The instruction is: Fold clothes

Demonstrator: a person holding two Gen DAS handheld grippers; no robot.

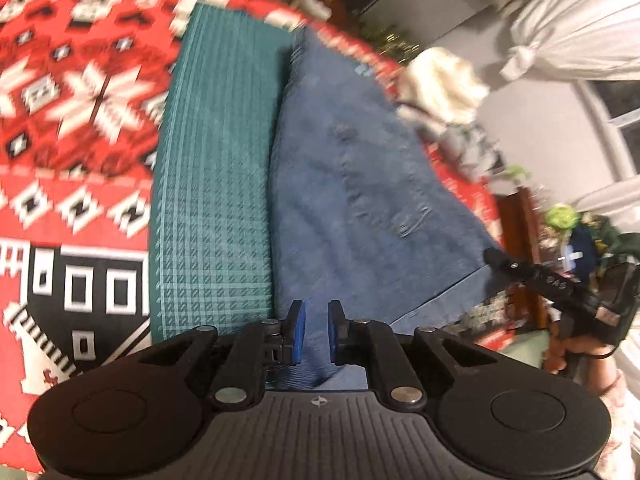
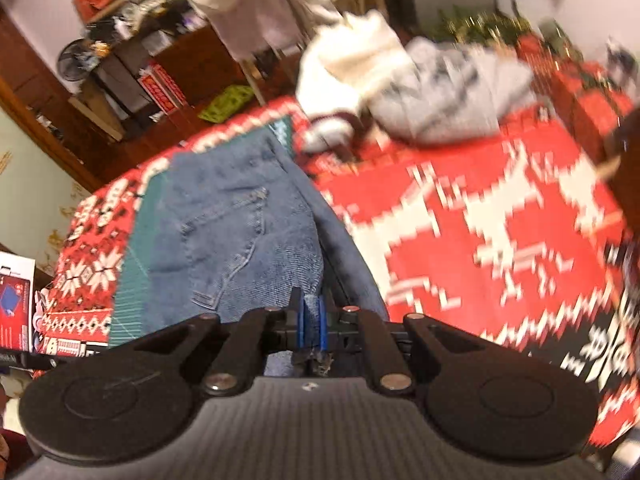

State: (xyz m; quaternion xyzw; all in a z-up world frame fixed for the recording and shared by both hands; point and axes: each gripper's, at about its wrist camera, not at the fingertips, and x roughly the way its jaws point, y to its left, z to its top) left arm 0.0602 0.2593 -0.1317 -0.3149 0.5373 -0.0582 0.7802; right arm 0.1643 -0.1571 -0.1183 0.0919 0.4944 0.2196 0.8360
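Surroundings: a white garment (image 2: 352, 64) and a grey garment (image 2: 452, 92) lie heaped at the far edge of the tabletop (image 2: 500, 216), well apart from the jeans (image 2: 240, 224). Beyond stand cluttered wooden shelves (image 2: 132, 60); a box (image 2: 16, 304) shows at the left margin of the right wrist view. The tabletop carries a red, white and black knit-pattern cloth (image 1: 72, 120) and, over it, a teal gridded mat (image 1: 216, 184). The jeans, blue denim with a stitched back pocket, lie partly on the mat. Left hand-held gripper (image 1: 317, 330): blue pads slightly spread above the denim, gripping nothing. Right hand-held gripper (image 2: 313, 326): pads pressed together, pinching a fold of the jeans. Both views are motion-blurred.
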